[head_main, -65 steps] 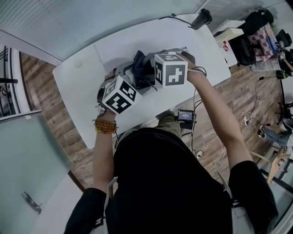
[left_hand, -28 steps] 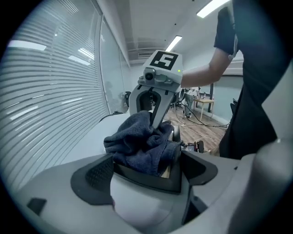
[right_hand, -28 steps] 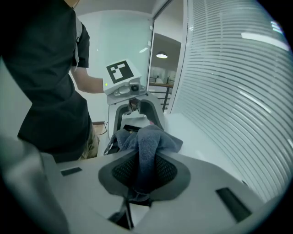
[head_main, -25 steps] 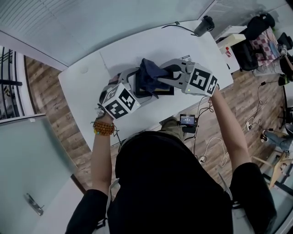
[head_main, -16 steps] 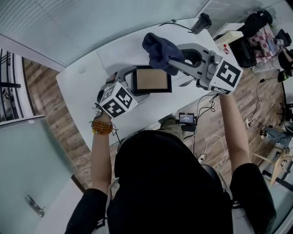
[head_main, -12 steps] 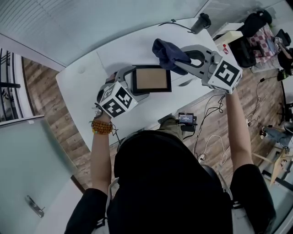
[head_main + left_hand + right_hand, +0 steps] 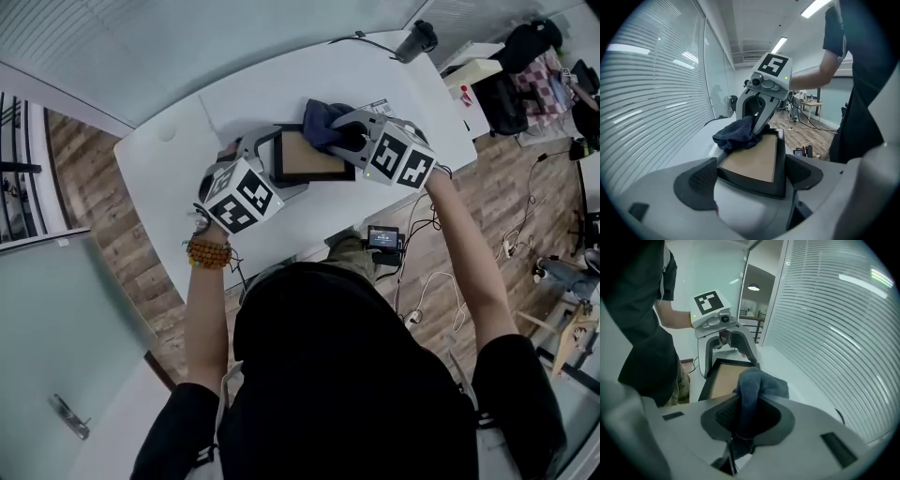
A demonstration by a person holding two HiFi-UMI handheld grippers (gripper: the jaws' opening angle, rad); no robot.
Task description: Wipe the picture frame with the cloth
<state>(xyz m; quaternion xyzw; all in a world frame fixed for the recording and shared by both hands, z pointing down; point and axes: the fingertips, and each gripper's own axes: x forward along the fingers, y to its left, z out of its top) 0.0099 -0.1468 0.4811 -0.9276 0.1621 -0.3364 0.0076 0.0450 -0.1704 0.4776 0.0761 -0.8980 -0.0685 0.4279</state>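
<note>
Left gripper (image 7: 750, 177) clamps the picture frame (image 7: 302, 159) by one short end; right gripper (image 7: 747, 421) pinches the cloth (image 7: 757, 384). Cloth sits on the opposite end, so I'd wipe along the long axis toward the left gripper.

In the head view we cannot see the right end of the picture frame (image 7: 302, 159), which lies under the cloth (image 7: 322, 114) and the right gripper (image 7: 345, 139). In the left gripper view the cloth covers the frame's far left corner. In the right gripper view the frame's near end sits behind the cloth and the gripper's body
</note>
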